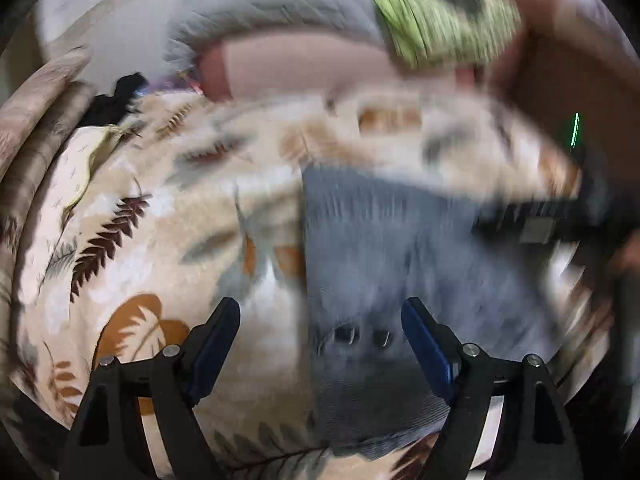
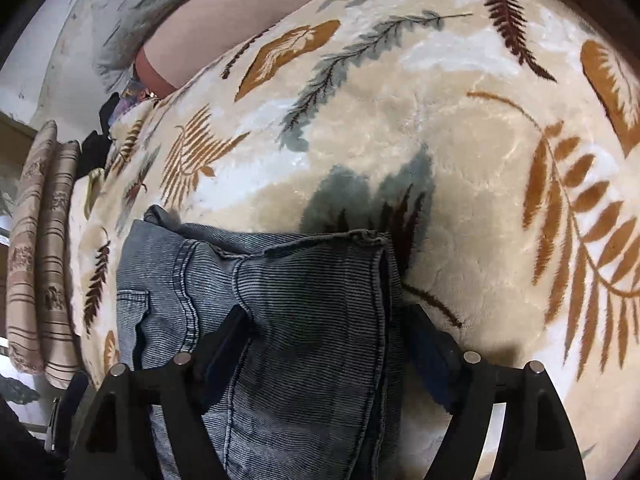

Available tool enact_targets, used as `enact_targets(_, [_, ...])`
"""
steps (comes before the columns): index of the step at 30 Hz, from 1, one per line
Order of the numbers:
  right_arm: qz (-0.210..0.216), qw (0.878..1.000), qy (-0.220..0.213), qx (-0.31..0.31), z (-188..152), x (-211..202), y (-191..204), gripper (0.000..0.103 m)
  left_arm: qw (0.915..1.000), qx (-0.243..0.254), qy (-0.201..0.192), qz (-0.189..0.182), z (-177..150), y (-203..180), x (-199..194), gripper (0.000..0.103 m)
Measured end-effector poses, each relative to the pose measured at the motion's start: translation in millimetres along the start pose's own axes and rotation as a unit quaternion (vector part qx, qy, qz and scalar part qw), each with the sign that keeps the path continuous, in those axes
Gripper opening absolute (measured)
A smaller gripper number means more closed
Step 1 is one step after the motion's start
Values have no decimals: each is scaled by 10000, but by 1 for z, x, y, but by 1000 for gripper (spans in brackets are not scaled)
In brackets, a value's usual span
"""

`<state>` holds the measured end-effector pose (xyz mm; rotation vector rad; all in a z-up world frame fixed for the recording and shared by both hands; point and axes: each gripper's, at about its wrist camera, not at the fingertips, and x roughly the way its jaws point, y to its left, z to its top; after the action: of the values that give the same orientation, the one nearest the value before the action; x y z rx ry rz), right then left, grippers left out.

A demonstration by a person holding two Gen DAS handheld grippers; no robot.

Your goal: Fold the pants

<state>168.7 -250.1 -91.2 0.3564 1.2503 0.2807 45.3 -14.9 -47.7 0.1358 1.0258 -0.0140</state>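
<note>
- In the right wrist view, the right tongs (image 2: 324,332) sit lowest in the frame, spread wide with nothing pinched between the fingers.
- One right finger (image 2: 224,340) rests on the denim, while the other (image 2: 430,344) lies just beside the cloth's right edge, on the blanket.
- The pants (image 2: 288,320) are grey-blue jeans folded into a thick, compact bundle; a hemmed edge runs across the top of the bundle and a pocket shows on its left side.
- The bundle lies on a cream plush blanket (image 2: 460,152) printed with orange, brown and grey-green fern leaves, which covers the bed.
- Farther left, striped beige curtains (image 2: 44,240) hang past the bed's edge.
- Beyond the blanket, a pink sheet or pillow (image 2: 240,12) shows at the far end.
- In the left wrist view, heavily blurred by motion, the left tongs (image 1: 320,320) are likewise wide open and hold nothing.
- One blue-padded left finger (image 1: 218,336) is over the blanket (image 1: 120,200); the other (image 1: 424,344) is over the pants (image 1: 380,248), though contact cannot be judged.
- Farther off in that view, a smeared green and dark shape (image 1: 440,16) sits near the top, too blurred to identify.
</note>
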Motion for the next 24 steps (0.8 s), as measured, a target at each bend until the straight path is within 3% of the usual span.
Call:
enact_targets(1, [-21,10000,32,-52,-1,0,1,81,9997,114,192,43,-7,-6,13,84])
enact_targets(2, [-81,9999,122,-62,-1,0,0,81,9999,-35,-93,49,-12,-5,13,85])
enact_targets(5, [-328,9991,171,-220,3,-16,22,81,9995,-301,23,-120,-10,2,13,84])
enact_targets(7, [-336,9975,-34,-615,12,-35,50,81,9993,-307,5,-202,-11,3,16,84])
enact_targets(9, [-292,9935,118,-1093,26,-39,91,85,9985,-451,13,-312,-12,6,16,84])
enact_targets(12, [-251,9787,740,-1900,46,-14,158,89,9977,-572,-36,-356,-15,9,17,85])
enact_targets(16, [-677,9623,1511,-2160,69,44,217,89,9974,-593,-93,-393,-18,10,17,85])
enact_targets(20, [-1143,9442,2148,-2218,72,91,234,88,9964,-667,-124,-500,-20,13,17,85])
enact_targets(21, [-1280,9383,2233,-2308,71,100,235,73,9963,-679,-131,-518,-20,13,17,85])
enact_targets(23, [-1410,9373,2242,-2266,73,108,229,29,9959,-689,-154,-563,-22,15,18,85])
enact_targets(24, [-1253,9434,2235,-2108,76,107,223,26,9957,-696,-162,-588,-22,15,18,85])
